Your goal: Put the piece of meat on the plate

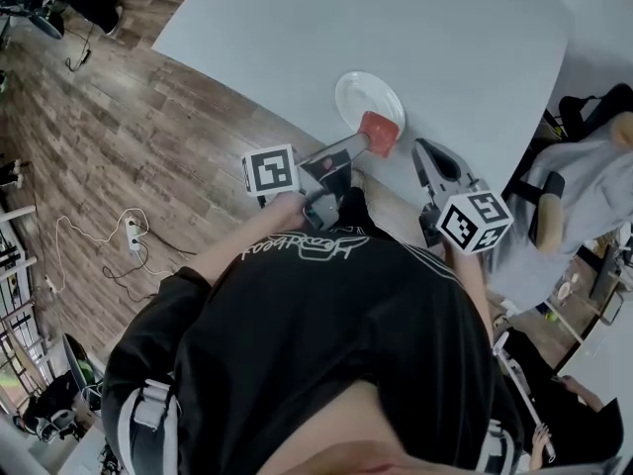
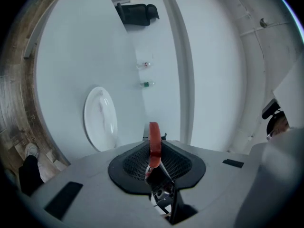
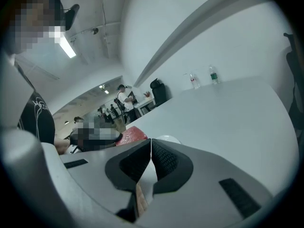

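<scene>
A flat red piece of meat (image 1: pixel 377 133) hangs at the near rim of the white plate (image 1: pixel 368 95) on the pale table. My left gripper (image 1: pixel 366 143) is shut on it. In the left gripper view the meat (image 2: pixel 154 129) stands edge-on between the pads, with the plate (image 2: pixel 100 118) lying to their left. My right gripper (image 1: pixel 425 156) hovers just right of the plate with its jaws shut and nothing between them. In the right gripper view (image 3: pixel 151 148) the meat (image 3: pixel 130 136) and a bit of the plate's rim (image 3: pixel 167 138) show just past the closed pads.
The table's edge (image 1: pixel 297 132) runs diagonally beside the plate, with wooden floor (image 1: pixel 119 137) and a power strip with cables (image 1: pixel 132 236) below it. Two small bottles (image 2: pixel 146 75) stand far across the table. A seated person (image 1: pixel 584 186) is at the right.
</scene>
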Demonstrator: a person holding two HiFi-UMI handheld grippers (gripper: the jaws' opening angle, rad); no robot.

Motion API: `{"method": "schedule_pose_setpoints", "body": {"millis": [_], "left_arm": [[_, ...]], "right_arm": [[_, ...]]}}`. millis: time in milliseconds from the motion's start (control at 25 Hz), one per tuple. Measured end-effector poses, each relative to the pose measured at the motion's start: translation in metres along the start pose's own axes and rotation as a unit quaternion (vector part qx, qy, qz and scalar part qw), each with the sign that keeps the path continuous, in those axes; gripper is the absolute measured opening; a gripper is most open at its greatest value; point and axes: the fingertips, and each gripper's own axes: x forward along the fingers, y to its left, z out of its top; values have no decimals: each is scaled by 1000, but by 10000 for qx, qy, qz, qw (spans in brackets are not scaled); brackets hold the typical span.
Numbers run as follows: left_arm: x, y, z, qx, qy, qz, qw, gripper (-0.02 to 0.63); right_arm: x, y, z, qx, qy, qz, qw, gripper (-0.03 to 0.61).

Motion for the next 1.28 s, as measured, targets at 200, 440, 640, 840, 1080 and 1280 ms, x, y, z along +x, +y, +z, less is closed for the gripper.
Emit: {"method": "schedule_pose_setpoints", "body": {"millis": [200,440,640,840,1080,1280], "left_arm": [[12,5,18,-96,-100,21,9999,75],[22,15,31,-198,-201,4,9996,75],[20,38,35,46,-120,396,9991,75],[22,59,46,-54,-173,533,9984,75],[26,81,49,117,-98,980,9951,75],[32,98,45,182,9,1187,9928,75]], "right_arm": [[17,-12,8,24,64,81,9999,11],[28,-24,8,54,128,136,9998,11],[36,-27,6,37,212,168,9996,11],[49,-33,11,51,268,180,9995,11],[55,-42,9,96,334,174,9992,11],[58,-51,3,153,355,199,9991,11]]}}
